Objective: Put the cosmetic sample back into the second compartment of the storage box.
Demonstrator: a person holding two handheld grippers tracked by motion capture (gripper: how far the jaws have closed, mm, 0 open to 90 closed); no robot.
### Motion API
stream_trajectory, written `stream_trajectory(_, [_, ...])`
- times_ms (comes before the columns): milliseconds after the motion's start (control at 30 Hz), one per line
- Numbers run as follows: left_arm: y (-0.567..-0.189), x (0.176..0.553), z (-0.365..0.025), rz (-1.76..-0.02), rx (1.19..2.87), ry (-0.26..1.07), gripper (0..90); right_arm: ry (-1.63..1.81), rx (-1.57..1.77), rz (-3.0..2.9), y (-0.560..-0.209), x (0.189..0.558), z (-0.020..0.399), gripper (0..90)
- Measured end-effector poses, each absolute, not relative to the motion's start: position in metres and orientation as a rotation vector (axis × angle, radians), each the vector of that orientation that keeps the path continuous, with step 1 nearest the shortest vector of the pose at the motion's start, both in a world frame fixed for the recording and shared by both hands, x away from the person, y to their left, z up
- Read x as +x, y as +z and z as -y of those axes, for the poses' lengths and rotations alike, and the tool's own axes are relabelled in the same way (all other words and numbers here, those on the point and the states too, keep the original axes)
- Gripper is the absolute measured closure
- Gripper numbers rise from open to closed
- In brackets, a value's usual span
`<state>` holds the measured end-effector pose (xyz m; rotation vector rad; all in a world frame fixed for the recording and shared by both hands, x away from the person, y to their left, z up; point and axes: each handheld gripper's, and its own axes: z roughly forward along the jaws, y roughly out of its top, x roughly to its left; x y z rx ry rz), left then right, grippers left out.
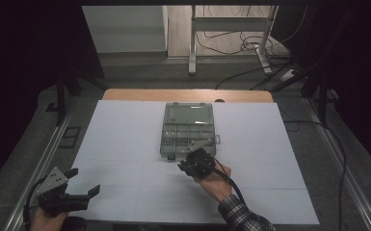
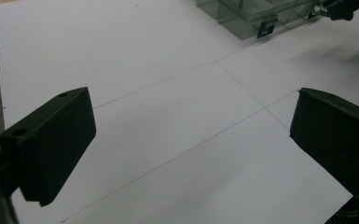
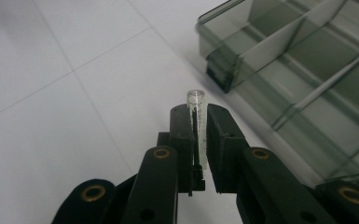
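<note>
Clear glass vial (image 3: pixel 196 126) sits clenched upright between the right gripper's (image 3: pixel 196 122) jaws, just short of the smoky plastic compartment box (image 1: pixel 188 131) — carry step, I'd say. Next it needs lowering into a compartment; those I can see look empty. Left gripper (image 1: pixel 83 181) rests released at the table's (image 1: pixel 125 144) near corner.
</note>
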<state>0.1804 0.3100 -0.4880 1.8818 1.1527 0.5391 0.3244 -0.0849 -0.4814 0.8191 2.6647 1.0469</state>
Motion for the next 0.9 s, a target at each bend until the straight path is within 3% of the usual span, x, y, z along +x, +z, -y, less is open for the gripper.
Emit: stream_trajectory(900, [-0.488,0.181,-0.311,-1.155,1.880,0.536,0.8,1.062,0.911,-2.577,-0.472,0.365,0.088,81.1])
